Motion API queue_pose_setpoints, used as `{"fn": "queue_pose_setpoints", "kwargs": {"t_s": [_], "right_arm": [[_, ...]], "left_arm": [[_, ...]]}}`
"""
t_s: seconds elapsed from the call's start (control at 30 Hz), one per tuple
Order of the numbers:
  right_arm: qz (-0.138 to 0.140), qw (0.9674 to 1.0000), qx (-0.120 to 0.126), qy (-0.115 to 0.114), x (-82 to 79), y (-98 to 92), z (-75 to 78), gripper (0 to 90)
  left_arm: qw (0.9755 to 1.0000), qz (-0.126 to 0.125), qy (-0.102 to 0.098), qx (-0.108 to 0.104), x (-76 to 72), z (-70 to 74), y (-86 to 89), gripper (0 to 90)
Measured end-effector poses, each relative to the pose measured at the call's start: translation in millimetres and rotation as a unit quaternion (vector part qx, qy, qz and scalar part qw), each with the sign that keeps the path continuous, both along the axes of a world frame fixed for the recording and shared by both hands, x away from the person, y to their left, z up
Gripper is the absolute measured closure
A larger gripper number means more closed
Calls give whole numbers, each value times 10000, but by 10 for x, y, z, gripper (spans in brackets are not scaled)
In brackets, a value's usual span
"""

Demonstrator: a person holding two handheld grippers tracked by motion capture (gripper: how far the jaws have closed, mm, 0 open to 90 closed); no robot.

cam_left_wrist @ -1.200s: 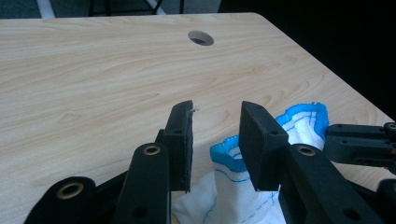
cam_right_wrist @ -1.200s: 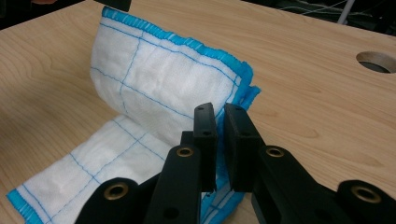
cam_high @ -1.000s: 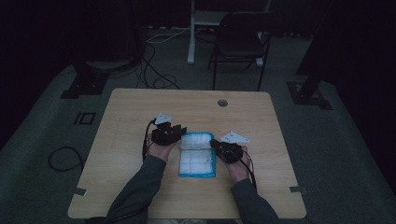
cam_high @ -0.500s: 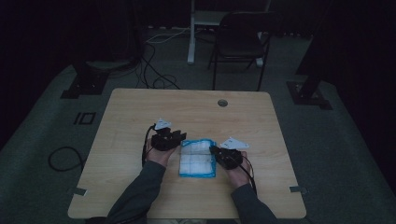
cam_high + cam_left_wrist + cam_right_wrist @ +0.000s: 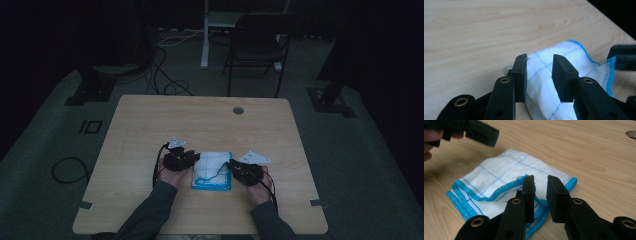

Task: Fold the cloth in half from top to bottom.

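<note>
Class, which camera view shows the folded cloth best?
The right gripper view: the cloth lies nearly whole there, its blue hems, grid lines and folded layers sharp. The left gripper view shows one white part with a blue edge behind the jaws. The high view shows its whole outline, small and dim.

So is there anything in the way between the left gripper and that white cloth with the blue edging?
Nothing visible. The left gripper has its jaws open right at the edge of the cloth, with only bare table around it.
</note>
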State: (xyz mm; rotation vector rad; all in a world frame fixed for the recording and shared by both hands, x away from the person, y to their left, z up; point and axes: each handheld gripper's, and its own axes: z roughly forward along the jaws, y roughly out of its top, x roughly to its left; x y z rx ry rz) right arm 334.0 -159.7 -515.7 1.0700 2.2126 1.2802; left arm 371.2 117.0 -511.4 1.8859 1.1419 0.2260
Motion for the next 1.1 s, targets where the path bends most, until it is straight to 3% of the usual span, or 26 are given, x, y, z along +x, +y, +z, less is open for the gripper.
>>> {"fn": "queue_pose_setpoints", "kwargs": {"t_s": [0.4, 0.5, 0.57, 0.63, 0.83, 1.1], "right_arm": [[-307, 9995, 74, -3, 13, -182, -28, 749], [-452, 9988, -167, -19, 27, -208, -71, 730], [-488, 9986, -188, 5, 34, -217, -88, 720], [-653, 9969, -420, 84, 63, -251, -143, 704], [-893, 9943, -515, 267, 134, -355, -229, 669], [-1163, 9911, -452, 456, 207, -498, -285, 658]], "left_arm": [[9995, -158, 87, 247, -231, -222, 22, 649], [9994, -177, 74, 289, -262, -251, 45, 644], [9994, -179, 62, 295, -271, -255, 55, 639], [9996, -181, 74, 183, -287, -249, 106, 636], [9997, -79, -81, 220, -323, -195, 245, 627], [9987, 288, -141, 392, -365, -247, 484, 624]]}}
